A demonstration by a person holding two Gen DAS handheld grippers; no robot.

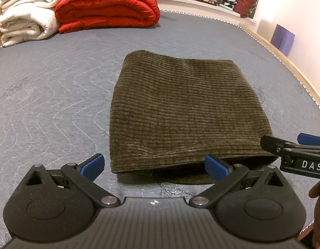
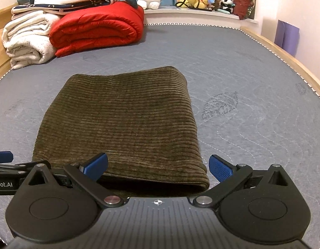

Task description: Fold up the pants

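Ribbed olive corduroy pants (image 1: 187,112), folded rectangle, quilted mattress (image 1: 56,95)

The left wrist view shows white capital letters "DAS" on the black body of the right gripper (image 1: 311,143), which enters at the right edge of the picture; the word is cut off by the picture's edge, so only these three letters can be read. The right wrist view shows white lettering "obot.AI" on the black side of the left gripper (image 2: 2,157) at the left edge of the picture, its first letters cut off as well. No other text, number or brand can be read on anything lying on the bed.
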